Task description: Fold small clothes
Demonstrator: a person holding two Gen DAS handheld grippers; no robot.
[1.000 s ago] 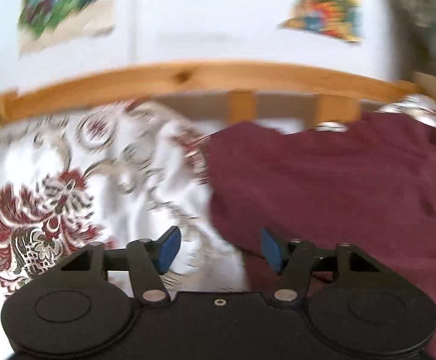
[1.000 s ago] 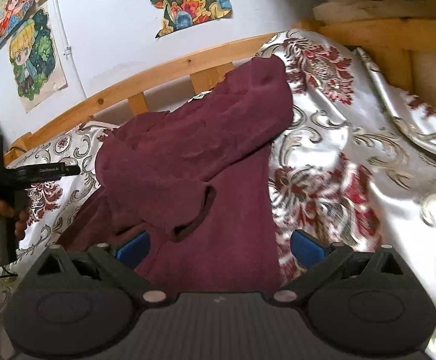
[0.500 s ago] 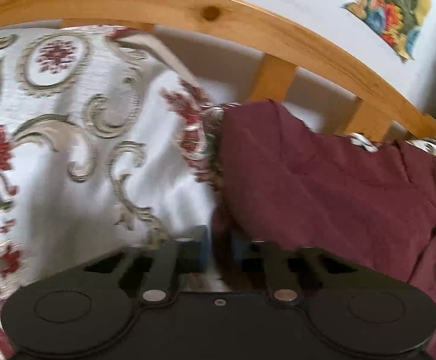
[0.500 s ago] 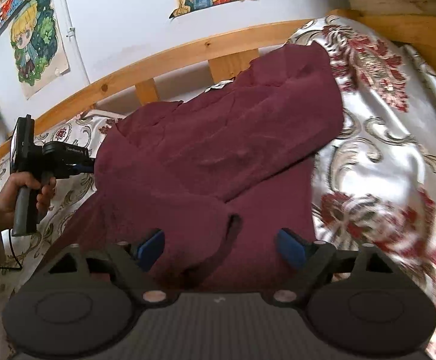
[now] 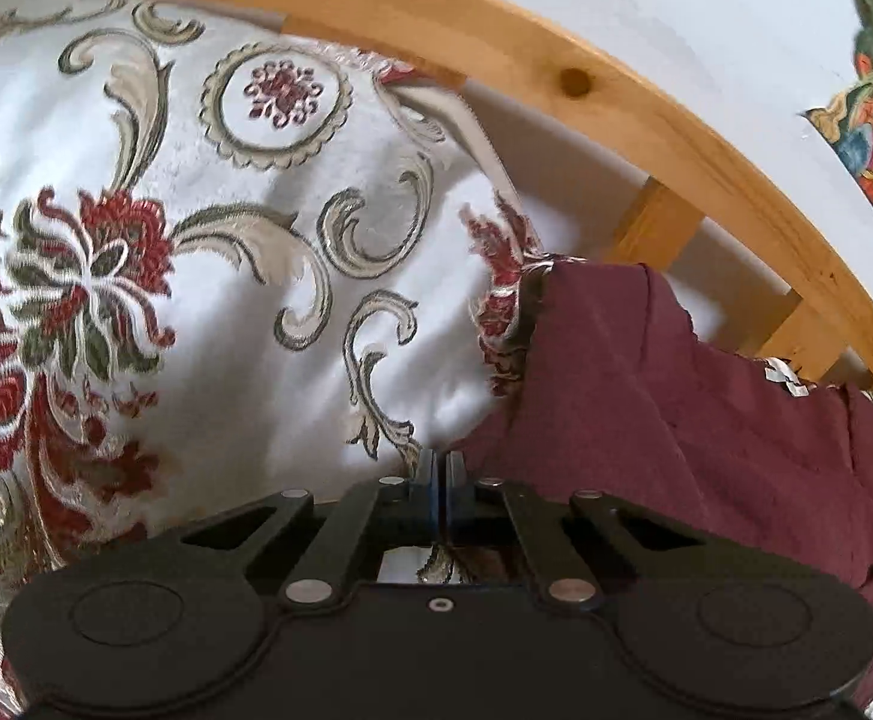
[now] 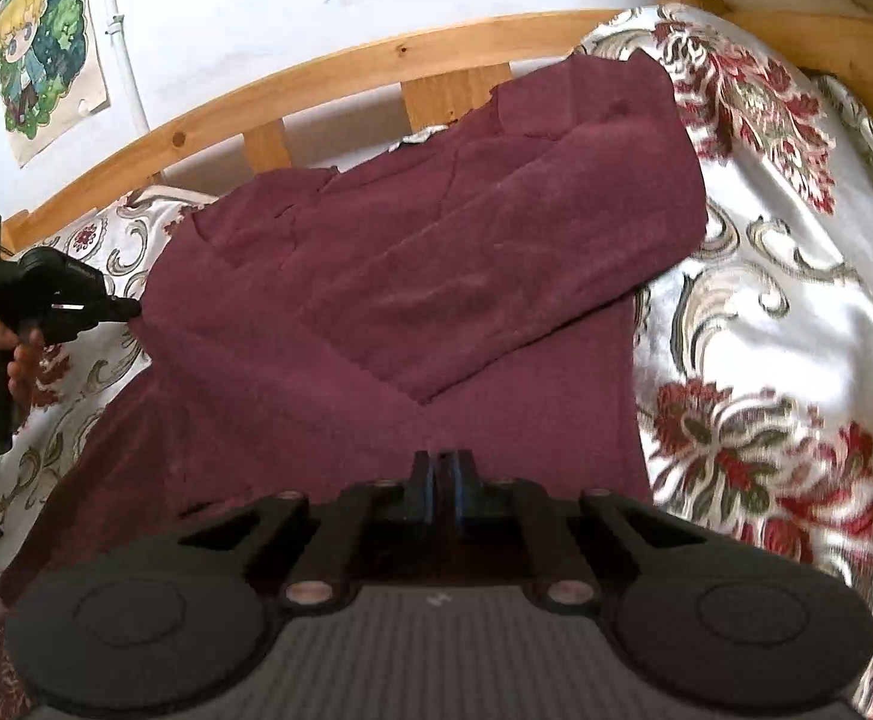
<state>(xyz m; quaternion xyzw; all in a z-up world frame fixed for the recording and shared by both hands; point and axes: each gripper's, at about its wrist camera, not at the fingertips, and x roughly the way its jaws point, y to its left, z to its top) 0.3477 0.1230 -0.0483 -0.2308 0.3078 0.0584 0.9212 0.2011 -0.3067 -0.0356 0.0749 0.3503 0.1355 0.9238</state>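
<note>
A maroon long-sleeved garment [image 6: 412, 276] lies spread on the floral bedspread [image 6: 784, 312], one sleeve folded across its body. My right gripper [image 6: 441, 483] is shut on the garment's near hem. My left gripper [image 5: 438, 483] is shut on the garment's left edge [image 5: 676, 420]; it also shows in the right wrist view [image 6: 127, 309], held by a hand at the garment's left side.
A wooden bed rail [image 6: 328, 78] runs along the far side under a white wall with posters [image 6: 46, 48]. More wooden frame [image 6: 826, 18] stands at the right. The bedspread [image 5: 196, 252] extends to the left of the garment.
Both grippers have closed on the garment's edges. The right one moved onto the near hem; the left one moved in to the left edge. The garment now lies flatter.
</note>
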